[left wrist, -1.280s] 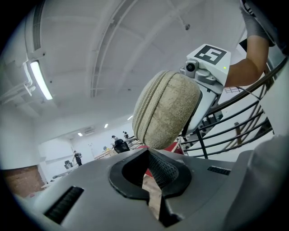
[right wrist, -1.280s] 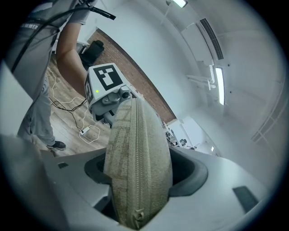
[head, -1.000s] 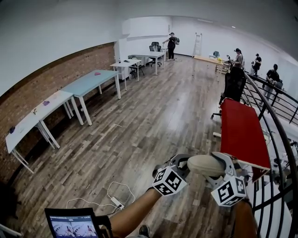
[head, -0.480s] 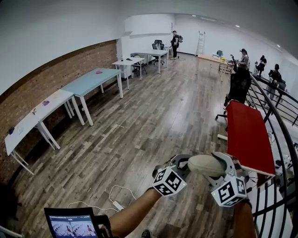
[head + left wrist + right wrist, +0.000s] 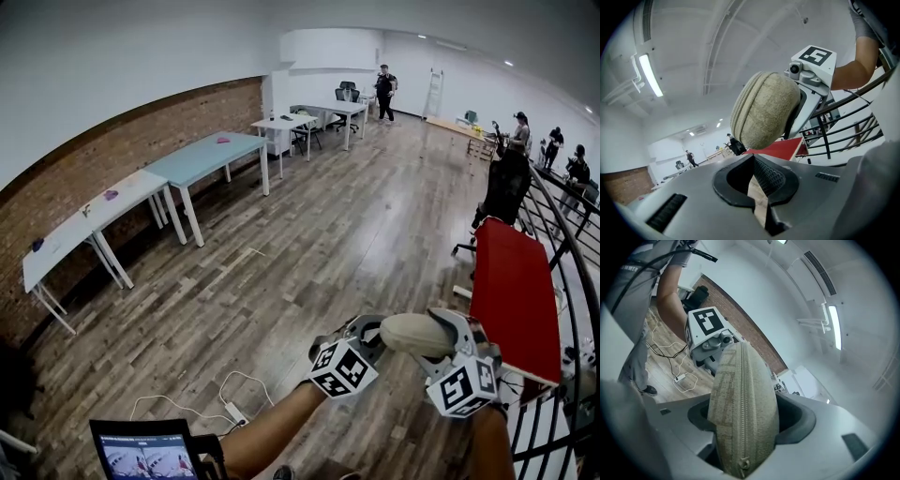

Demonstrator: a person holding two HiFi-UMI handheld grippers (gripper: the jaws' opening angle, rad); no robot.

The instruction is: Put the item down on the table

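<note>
A beige zip pouch [image 5: 417,333] hangs in the air over the wood floor, low in the head view. My right gripper [image 5: 452,336] is shut on it; in the right gripper view the pouch [image 5: 743,413] fills the jaws, zip edge toward the camera. My left gripper [image 5: 367,330] is just left of the pouch, jaws shut and holding nothing. In the left gripper view the pouch [image 5: 764,110] sits above my left gripper [image 5: 757,197], clamped by the right gripper's marker-cube body [image 5: 813,61]. A red table [image 5: 514,300] stands just beyond, to the right.
A black railing [image 5: 562,244] runs along the right, behind the red table. A light blue table [image 5: 202,157] and a white table [image 5: 84,220] line the brick wall at left. A cable and power strip [image 5: 234,412] lie on the floor. A tablet [image 5: 148,450] shows at bottom. People stand far off.
The room has slid to the right in the head view, so the red table sits nearer the right edge. Both grippers and the pouch keep the same pose.
</note>
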